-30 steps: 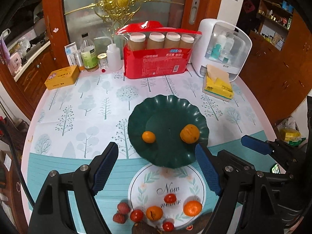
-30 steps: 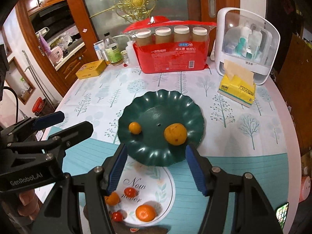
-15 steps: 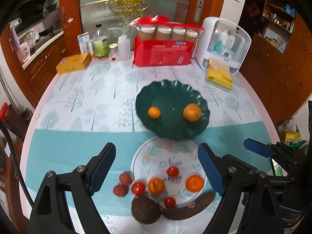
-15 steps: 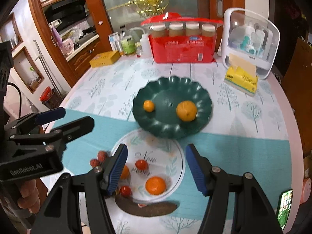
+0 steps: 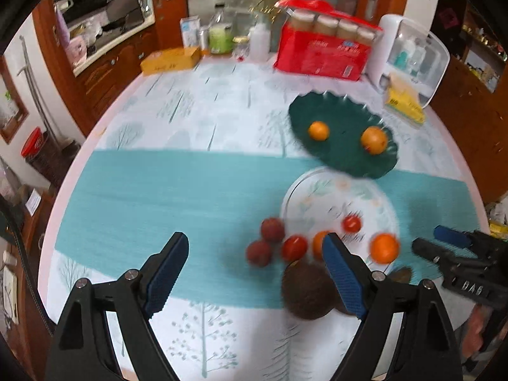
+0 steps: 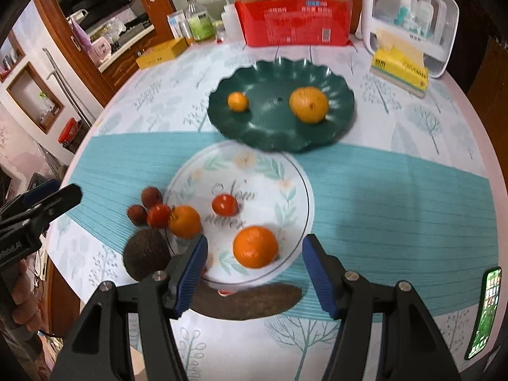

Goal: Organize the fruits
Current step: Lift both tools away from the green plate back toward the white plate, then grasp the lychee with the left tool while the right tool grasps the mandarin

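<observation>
Right wrist view looks down on the round table with its tree-print and teal-banded cloth (image 6: 397,190). The right gripper (image 6: 254,266) has its blue-padded fingers (image 6: 190,270) standing moderately apart with nothing between them, poised above a big round orange (image 6: 255,247) on the white floral plate (image 6: 295,171). A small red tomato (image 6: 224,204) sits near that plate's centre, a smaller orange (image 6: 184,221) at its left rim. Left of the plate on the cloth lie a second tomato (image 6: 157,216) and two dark red lychees (image 6: 144,204). A brown round coconut-like fruit (image 6: 146,258) sits lower left, and a long brown pod-like fruit (image 6: 250,300) lies along the plate's near edge, its long axis running left to right. Farther back, the dark green scalloped dish (image 6: 276,133) holds two oranges (image 6: 308,104) well apart. The left gripper (image 5: 250,273) is wide open and empty, over cloth left of the fruit.
</observation>
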A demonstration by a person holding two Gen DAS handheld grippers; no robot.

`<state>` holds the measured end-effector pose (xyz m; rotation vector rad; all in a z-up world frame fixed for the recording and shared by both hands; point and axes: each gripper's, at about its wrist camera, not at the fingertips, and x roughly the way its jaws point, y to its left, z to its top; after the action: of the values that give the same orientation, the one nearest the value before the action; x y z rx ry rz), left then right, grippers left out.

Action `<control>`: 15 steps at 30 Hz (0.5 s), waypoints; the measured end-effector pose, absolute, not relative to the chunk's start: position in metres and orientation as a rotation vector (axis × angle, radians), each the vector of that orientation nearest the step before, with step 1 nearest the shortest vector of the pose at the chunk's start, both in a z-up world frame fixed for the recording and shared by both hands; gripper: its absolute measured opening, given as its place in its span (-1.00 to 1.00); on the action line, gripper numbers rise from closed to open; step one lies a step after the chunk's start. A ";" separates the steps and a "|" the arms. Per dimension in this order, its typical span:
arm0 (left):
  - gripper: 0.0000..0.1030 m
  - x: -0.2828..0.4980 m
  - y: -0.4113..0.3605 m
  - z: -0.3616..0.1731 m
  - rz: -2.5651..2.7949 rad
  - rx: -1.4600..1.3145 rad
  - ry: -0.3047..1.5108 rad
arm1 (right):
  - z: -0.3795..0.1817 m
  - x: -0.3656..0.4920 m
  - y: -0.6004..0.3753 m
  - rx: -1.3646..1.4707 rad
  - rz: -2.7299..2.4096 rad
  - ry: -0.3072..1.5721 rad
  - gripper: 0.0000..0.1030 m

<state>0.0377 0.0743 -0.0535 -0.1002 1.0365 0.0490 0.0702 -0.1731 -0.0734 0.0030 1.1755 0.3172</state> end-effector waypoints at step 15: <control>0.43 0.057 0.104 -0.130 0.049 -0.281 1.197 | -0.120 0.074 -0.168 -0.015 0.298 1.249 0.21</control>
<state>0.0571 0.1041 -0.1302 -0.2812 1.1966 0.0491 0.0740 -0.1679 -0.1200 -0.0148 1.2488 0.2978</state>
